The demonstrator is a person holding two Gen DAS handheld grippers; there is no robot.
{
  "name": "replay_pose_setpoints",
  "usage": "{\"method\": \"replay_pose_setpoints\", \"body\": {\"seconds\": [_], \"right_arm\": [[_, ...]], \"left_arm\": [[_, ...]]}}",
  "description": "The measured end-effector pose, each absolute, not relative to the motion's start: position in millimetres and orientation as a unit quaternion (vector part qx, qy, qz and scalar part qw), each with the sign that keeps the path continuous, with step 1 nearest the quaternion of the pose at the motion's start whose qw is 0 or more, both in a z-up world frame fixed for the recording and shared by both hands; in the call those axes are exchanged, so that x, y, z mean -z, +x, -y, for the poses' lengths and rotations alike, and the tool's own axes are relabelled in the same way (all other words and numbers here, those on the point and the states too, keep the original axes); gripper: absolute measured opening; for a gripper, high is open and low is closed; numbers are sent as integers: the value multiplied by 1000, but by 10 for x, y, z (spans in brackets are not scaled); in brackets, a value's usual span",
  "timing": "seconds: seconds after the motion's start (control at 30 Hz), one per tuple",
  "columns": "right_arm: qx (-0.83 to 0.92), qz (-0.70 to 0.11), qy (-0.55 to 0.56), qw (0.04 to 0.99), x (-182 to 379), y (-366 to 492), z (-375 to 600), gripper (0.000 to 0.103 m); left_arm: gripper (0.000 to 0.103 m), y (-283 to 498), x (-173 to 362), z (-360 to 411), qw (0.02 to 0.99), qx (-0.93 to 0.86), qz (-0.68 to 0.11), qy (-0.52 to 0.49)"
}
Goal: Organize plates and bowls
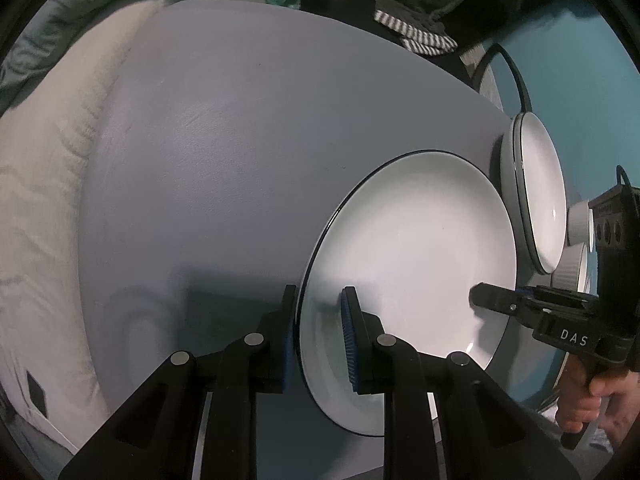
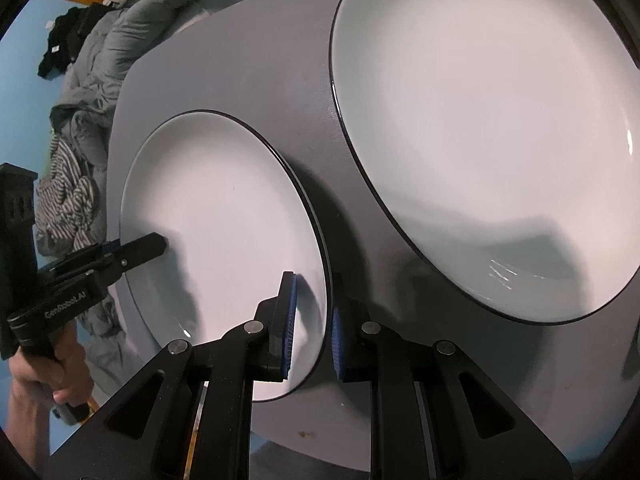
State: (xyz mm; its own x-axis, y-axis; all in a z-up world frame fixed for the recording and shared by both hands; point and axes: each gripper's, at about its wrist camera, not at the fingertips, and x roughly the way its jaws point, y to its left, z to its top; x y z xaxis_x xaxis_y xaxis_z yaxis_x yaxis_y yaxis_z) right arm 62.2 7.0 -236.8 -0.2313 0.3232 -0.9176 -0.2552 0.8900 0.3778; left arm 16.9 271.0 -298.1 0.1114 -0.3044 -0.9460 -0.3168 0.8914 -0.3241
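Both grippers pinch one white plate (image 1: 412,248) on the grey table (image 1: 220,160): the left gripper (image 1: 320,336) at its nine o'clock rim, the right gripper (image 2: 312,320) at three o'clock. Lift evenly and level, clearing the neighbouring plate (image 2: 500,120) at two o'clock.

Both grippers are matte black plastic. The left gripper (image 1: 318,336) has two fingers faced with ribbed blue pads (image 1: 349,344) and round silver pivot pins on its linkage arms, as does the right gripper (image 2: 312,328). White lettering "DAS" marks one body and "GenRobot.AI" the other. A bare hand (image 1: 588,396) wraps a black pistol handle; no sleeve shows.
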Motion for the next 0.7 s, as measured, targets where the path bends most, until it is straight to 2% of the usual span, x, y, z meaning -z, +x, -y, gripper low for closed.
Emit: {"method": "replay_pose_setpoints", "body": {"seconds": [0.33,0.7], "right_arm": [[-243,-753,-39,610,2294,538,-145,16],[-255,-739,-66,620,2051,526,-68,15]], "left_arm": [[19,-117,2958,-2607,698,-18,-671,-249],[18,-135,2626,-2530,712,-5,-662,-236]]}}
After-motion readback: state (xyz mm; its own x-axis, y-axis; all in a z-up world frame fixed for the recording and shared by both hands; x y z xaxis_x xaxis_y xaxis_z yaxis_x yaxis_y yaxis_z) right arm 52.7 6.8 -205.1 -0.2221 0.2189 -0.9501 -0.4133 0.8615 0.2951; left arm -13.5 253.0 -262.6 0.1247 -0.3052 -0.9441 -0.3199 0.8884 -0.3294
